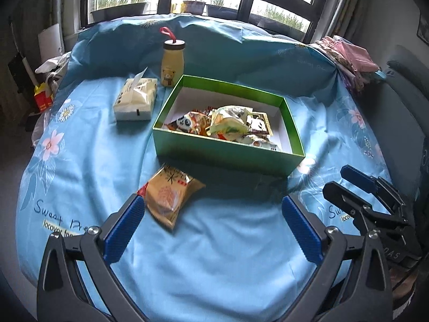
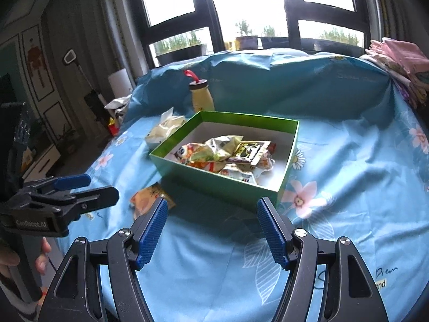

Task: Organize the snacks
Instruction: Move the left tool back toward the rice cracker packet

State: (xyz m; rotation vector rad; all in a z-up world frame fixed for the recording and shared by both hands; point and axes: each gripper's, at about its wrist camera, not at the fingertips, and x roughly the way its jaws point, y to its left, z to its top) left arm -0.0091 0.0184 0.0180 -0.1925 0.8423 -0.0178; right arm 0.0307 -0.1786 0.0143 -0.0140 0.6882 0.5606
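— Blue-padded fingers (image 1: 126, 225) of the left gripper (image 1: 211, 228) spread apart, empty; right gripper (image 2: 211, 230) likewise.

— And the crinkly orange snack packet (image 1: 171, 196)?

— On the bed, just before the green cardboard box (image 1: 228, 150). Soft bedding could let it slide from a shallow pinch.

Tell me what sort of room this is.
Most likely a bedroom at home: a blue floral sheet covers the soft surface, folded clothes are stacked at its corner, and a large window with potted plants stands behind. The green box of snacks sits on the sheet.
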